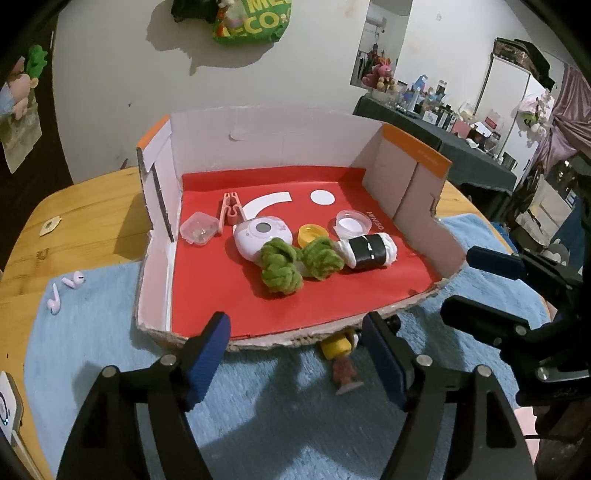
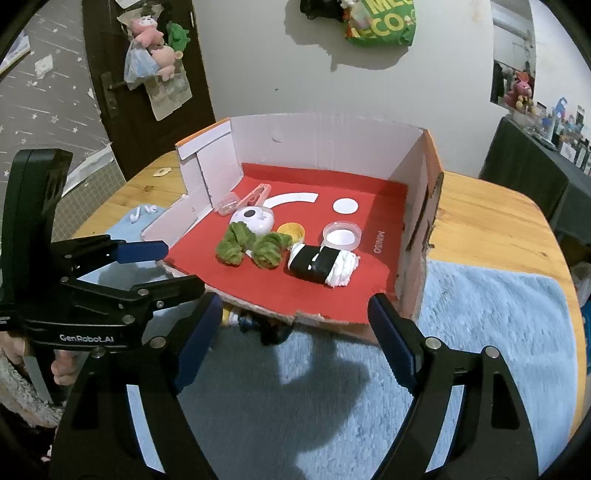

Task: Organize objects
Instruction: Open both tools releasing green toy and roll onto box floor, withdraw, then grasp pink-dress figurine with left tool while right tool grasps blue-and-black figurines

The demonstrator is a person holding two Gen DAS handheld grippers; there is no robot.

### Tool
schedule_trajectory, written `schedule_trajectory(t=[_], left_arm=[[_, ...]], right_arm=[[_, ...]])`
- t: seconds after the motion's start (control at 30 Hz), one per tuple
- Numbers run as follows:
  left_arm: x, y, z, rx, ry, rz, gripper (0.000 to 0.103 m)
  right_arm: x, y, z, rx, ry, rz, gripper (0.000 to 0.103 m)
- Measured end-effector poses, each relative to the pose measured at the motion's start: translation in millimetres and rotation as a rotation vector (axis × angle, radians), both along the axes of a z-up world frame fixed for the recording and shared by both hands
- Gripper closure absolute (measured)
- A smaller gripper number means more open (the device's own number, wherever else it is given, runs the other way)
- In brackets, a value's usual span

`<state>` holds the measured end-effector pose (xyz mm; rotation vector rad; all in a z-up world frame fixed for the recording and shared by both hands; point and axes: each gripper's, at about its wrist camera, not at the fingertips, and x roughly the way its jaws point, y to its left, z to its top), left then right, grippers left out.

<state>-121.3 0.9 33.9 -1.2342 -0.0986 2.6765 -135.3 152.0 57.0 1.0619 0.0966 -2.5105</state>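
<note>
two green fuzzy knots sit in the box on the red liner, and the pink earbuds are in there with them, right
Not quite. The two green fuzzy knots do sit in the box on the red liner, but the pink earbuds lie outside it on the blue towel, as the left wrist view shows.

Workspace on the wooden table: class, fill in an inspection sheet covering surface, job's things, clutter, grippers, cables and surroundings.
Surface: wooden table with a blue towel under the cardboard box.
Job's things: in the box, two green yarn knots, a white round gadget, a black-and-white roll, a yellow cap, a clear lid, a clear case, a pink clothespin.
Clutter: pink earbuds on the towel; a small figure at the box's torn front edge.
Grippers: left gripper and right gripper both open, empty.
Cables: nothing seen.
Surroundings: green bag on the wall, crowded shelf.
</note>
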Motion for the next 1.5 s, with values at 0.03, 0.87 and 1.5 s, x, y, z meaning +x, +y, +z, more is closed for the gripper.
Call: schedule_trajectory(t=[0.03,0.87,1.5], left_arm=[[2.1,0.7,0.3,-0.002,0.003,0.0,0.027],[13.9,31.4,-44.1,-0.09,-0.045,0.002,0.022],[12.9,-5.6,-43.3,-0.091,-0.004,0.019,0.045]], right_arm=[[1.6,1.7,0.2,-0.003,0.001,-0.002,0.019],[19.5,20.2,-25.3,-0.031,-0.053,-0.057,0.018],[-1.3,-21.9,-58.3,-0.012,-0.085,-0.082,0.018]])
